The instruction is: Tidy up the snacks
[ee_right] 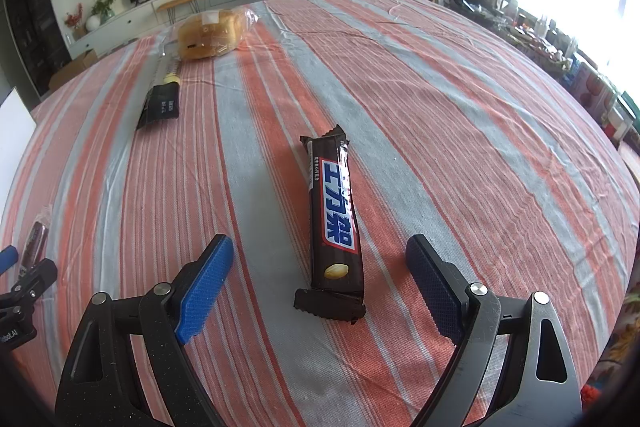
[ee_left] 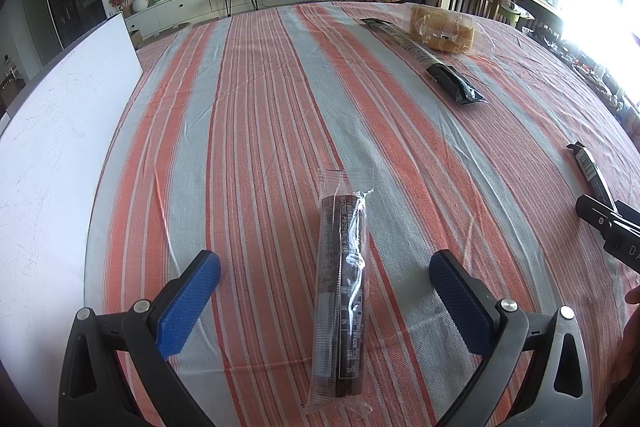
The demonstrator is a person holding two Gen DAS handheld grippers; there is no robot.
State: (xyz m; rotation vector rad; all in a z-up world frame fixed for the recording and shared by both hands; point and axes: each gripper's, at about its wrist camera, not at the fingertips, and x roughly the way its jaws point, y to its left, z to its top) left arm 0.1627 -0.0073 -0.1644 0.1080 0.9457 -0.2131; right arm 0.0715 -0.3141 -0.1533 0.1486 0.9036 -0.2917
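Left gripper [ee_left: 325, 301]: fingers spread wide, holding nothing. A dark roll in a clear wrapper [ee_left: 340, 291] lies flat on the striped tablecloth [ee_left: 248, 115] between the two blue pads, lengthwise along the fingers, with free cloth on either side of it. Whether the pads touch the cloth cannot be told from this view.

Right gripper [ee_right: 320, 291]: fingers likewise wide apart and empty. A brown chocolate bar [ee_right: 335, 227] lies flat between them, pointing away, its near crimped end level with the pads, clear of both.

Far side of the table: a long black packet [ee_left: 430, 61] lies at a slant, and a bagged loaf of bread [ee_left: 444, 29] sits just beyond and beside it, near the far edge. Both are well apart from the two snacks at the grippers.

Open room: the broad middle of the cloth between the near snacks and the far pair is bare. A white board [ee_left: 60, 131] runs along the left edge of the table, near the clear-wrapped roll. In the left wrist view the right gripper's black body shows at the right edge; the two tools stand side by side with cloth between them.
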